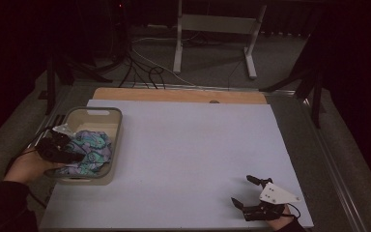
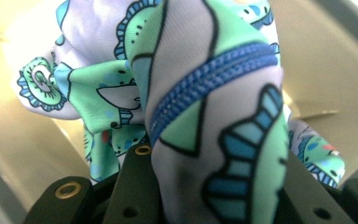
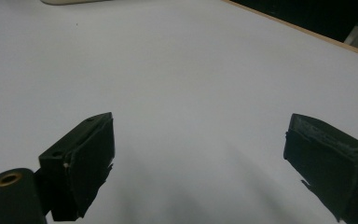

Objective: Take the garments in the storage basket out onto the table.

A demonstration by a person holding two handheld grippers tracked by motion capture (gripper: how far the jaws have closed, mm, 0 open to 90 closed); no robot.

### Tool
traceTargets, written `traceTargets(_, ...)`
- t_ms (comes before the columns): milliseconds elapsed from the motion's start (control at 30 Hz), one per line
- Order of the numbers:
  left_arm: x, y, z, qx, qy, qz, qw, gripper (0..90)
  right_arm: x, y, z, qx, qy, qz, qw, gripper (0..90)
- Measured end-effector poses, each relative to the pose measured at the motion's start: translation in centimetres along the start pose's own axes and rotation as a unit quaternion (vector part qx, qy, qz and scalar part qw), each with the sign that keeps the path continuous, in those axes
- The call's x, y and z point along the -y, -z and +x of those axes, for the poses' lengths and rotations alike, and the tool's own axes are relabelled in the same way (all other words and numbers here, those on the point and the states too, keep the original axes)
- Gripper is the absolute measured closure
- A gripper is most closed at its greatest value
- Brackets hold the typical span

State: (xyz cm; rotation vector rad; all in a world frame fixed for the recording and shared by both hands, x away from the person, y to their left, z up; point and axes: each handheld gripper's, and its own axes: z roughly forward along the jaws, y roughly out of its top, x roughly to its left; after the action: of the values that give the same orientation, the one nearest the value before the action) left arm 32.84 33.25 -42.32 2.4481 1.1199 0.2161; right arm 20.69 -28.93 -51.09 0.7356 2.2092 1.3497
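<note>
We had one container on the table [image 1: 188, 145]: a grey bin [image 1: 116, 126] sitting at the table's left edge. Inside the bin lay a bunched cloth [image 1: 92, 150], lilac with green and blue print, plus a bit of something pale at the bin's far-left corner that we couldn't identify. The cloth filled most of the bin and its top reached about rim level.

Left gripper [image 1: 70, 155] was over the bin's near-left side, jaws clamped on a fold of the cloth. From the left gripper view we saw the cloth [image 2: 214, 121] bulging up between the two black jaws, a blue zip running across it, the bin's beige inner wall [image 2: 326, 70] behind. The rest of the cloth sat lower in the bin.

Right gripper [image 1: 251, 193] was well apart from the bin, near the table's front-right corner, low over the white surface. Its jaws stood wide apart with nothing between them; the right gripper view showed bare table [image 3: 191, 84] between them and a sliver of the bin [image 3: 70, 2] at the top edge.
</note>
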Motion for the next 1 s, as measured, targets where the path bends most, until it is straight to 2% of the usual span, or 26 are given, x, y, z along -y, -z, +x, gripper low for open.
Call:
traceTargets(67,0.1,0.5,0.0,0.003,-0.001,-0.019,0.9998,72.7,0.0,0.0,0.0,-0.001,-0.002,-0.001,1.0,8.9)
traceTargets(167,0.0,1.2,0.0,0.0,-0.004,-0.035,0.9994,72.7,0.0,0.0,0.0,0.0,-0.001,-0.001,1.0,8.9)
traceTargets(433,-0.3,3.4,-0.1,-0.015,-0.02,-0.07,0.9973,72.7,0.0,0.0,-0.1,0.001,-0.001,-0.003,1.0,8.9)
traceTargets(533,-0.4,4.1,-0.3,-0.018,-0.032,-0.082,0.996,72.7,0.0,0.0,0.0,0.0,0.0,-0.004,1.0,8.9)
traceTargets(633,-0.6,4.7,-0.4,-0.019,-0.036,-0.095,0.9946,72.6,0.0,0.0,0.0,0.0,0.001,-0.004,1.0,8.9)
traceTargets(667,-0.6,4.9,-0.5,-0.022,-0.032,-0.098,0.9944,72.6,0.0,0.0,0.0,0.001,0.003,-0.004,1.0,8.9)
traceTargets(733,-0.8,5.4,-0.6,-0.023,-0.042,-0.104,0.9935,72.6,0.0,0.0,-0.1,0.001,0.0,-0.006,1.0,8.9)
traceTargets(767,-0.9,5.7,-0.7,-0.022,-0.04,-0.107,0.9932,72.6,0.0,0.0,-0.1,0.001,0.0,-0.005,1.0,8.9)
traceTargets(1000,-1.3,7.7,-1.1,-0.029,-0.054,-0.135,0.9889,72.6,0.0,0.0,0.0,0.0,0.003,-0.005,1.0,8.9)
